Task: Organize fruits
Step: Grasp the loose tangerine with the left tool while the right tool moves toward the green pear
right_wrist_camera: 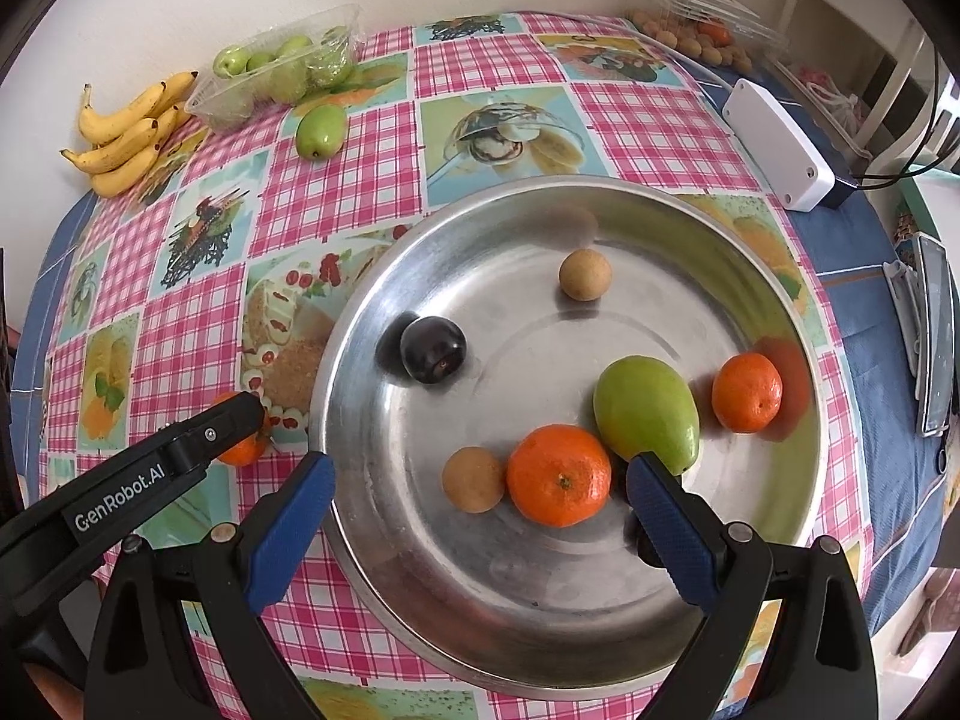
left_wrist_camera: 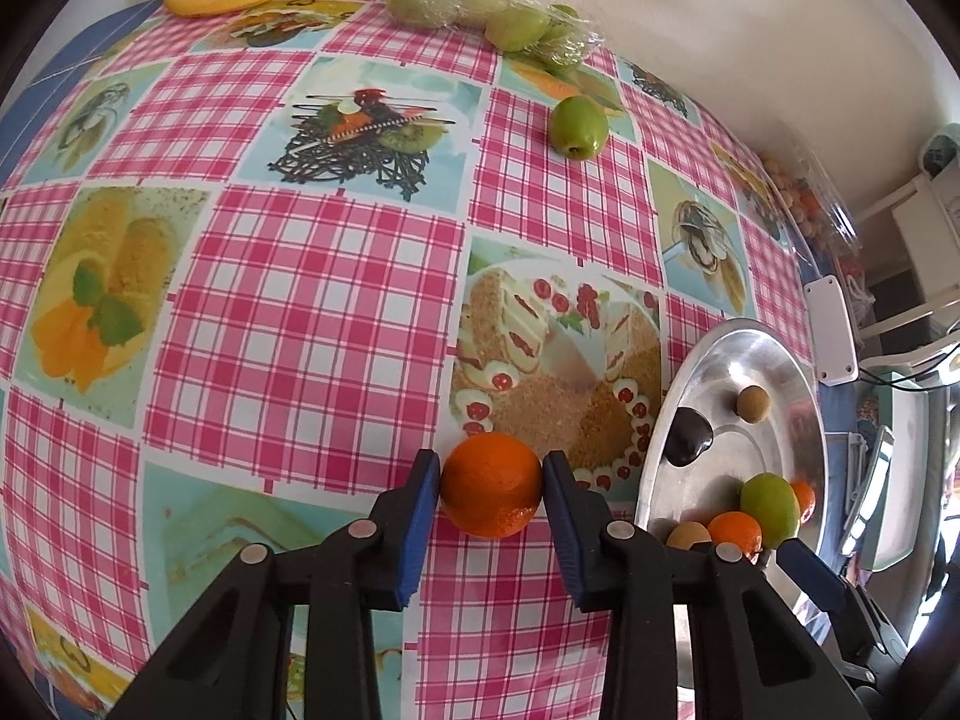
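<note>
My left gripper (left_wrist_camera: 492,480) is shut on an orange mandarin (left_wrist_camera: 492,485) that rests on the checked tablecloth, just left of the steel plate (left_wrist_camera: 774,354). It also shows in the right wrist view (right_wrist_camera: 243,450), partly hidden by the left gripper's arm. My right gripper (right_wrist_camera: 480,480) is open and empty, hovering over the near side of the plate (right_wrist_camera: 420,588). In the plate lie two mandarins (right_wrist_camera: 559,475) (right_wrist_camera: 747,393), a green fruit (right_wrist_camera: 647,414), a dark plum (right_wrist_camera: 433,349) and two small tan fruits (right_wrist_camera: 585,275) (right_wrist_camera: 473,479).
A loose green fruit (right_wrist_camera: 321,131) lies at the back of the table. Behind it stand a clear tray of green fruits (right_wrist_camera: 282,69) and a banana bunch (right_wrist_camera: 129,132). A white box (right_wrist_camera: 780,144) and a clear box of small tan fruits (right_wrist_camera: 696,24) sit at the right.
</note>
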{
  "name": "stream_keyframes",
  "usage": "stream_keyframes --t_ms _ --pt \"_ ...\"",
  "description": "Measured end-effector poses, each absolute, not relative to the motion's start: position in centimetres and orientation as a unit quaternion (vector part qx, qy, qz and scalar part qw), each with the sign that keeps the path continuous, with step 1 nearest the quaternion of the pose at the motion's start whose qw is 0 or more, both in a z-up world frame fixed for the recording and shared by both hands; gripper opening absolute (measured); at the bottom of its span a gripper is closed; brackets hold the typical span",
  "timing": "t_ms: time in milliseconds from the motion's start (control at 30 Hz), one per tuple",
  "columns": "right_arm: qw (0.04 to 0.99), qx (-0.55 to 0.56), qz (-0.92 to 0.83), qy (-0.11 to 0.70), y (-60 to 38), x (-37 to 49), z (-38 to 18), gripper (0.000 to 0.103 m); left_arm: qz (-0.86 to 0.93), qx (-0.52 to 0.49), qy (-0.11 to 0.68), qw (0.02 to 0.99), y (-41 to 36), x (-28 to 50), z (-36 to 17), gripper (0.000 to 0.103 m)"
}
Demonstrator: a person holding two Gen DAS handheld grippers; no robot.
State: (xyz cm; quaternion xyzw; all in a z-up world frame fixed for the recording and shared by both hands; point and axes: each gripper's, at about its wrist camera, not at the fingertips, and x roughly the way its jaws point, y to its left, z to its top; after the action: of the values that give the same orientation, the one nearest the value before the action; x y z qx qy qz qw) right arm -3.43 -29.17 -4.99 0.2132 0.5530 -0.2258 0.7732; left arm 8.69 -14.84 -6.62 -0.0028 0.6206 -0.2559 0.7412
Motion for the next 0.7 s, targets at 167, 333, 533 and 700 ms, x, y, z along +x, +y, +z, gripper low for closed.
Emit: stream_keyframes --t_ms 167,333,533,700 --pt "0.782 0.206 -0.224 0.543 -28.9 -3.1 -4.6 0.098 -0.255 -0.030 0.612 0.748 -13.9 9.6 -5.5 0.037" --pt "0.797 0.209 -0.221 0.521 -29.0 -2.8 -3.8 0.098 -0.252 -0.055 0.590 0.765 -13.1 11.1 -3.9 0.037" --pt "0.811 0.220 -0.206 0.502 -29.0 -1.9 -3.4 0.098 -0.253 -0.065 0.576 0.774 -12.7 13.1 -3.1 0.037" --pt "0.814 0.238 -0.182 0.498 -29.4 0.3 -3.6 0.098 -0.249 -0.037 0.581 0.774 -13.3 15.6 -3.5 0.037"
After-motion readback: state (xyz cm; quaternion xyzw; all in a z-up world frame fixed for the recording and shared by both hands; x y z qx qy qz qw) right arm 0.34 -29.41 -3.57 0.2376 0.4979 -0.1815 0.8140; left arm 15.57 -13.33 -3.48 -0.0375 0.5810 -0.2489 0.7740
